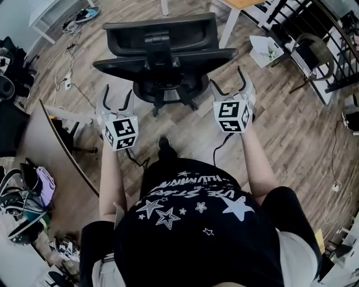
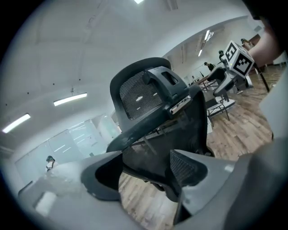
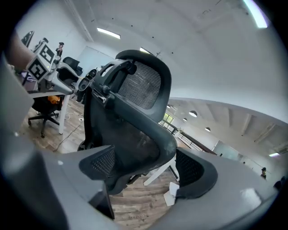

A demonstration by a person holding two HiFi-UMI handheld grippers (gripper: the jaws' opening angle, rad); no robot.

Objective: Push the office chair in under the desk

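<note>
The black mesh office chair (image 1: 162, 56) stands on the wood floor with its back towards me. Beyond it are a white desk leg (image 1: 230, 25) and a wooden desk corner (image 1: 241, 4). My left gripper (image 1: 116, 100) is open just short of the left end of the backrest. My right gripper (image 1: 231, 83) is open just short of the right end. In the left gripper view the chair (image 2: 157, 117) fills the space ahead of the wide jaws of my left gripper (image 2: 146, 175). The right gripper view shows the chair (image 3: 130, 121) the same way beyond my right gripper (image 3: 148, 168). Neither gripper's pads press on anything.
A curved brown tabletop (image 1: 50, 146) is at my left, with bags (image 1: 28, 190) beside it. Cables (image 1: 67, 78) trail across the floor at the left. White paper (image 1: 266, 49), a round chair (image 1: 314, 53) and a black railing (image 1: 331, 33) are at the right.
</note>
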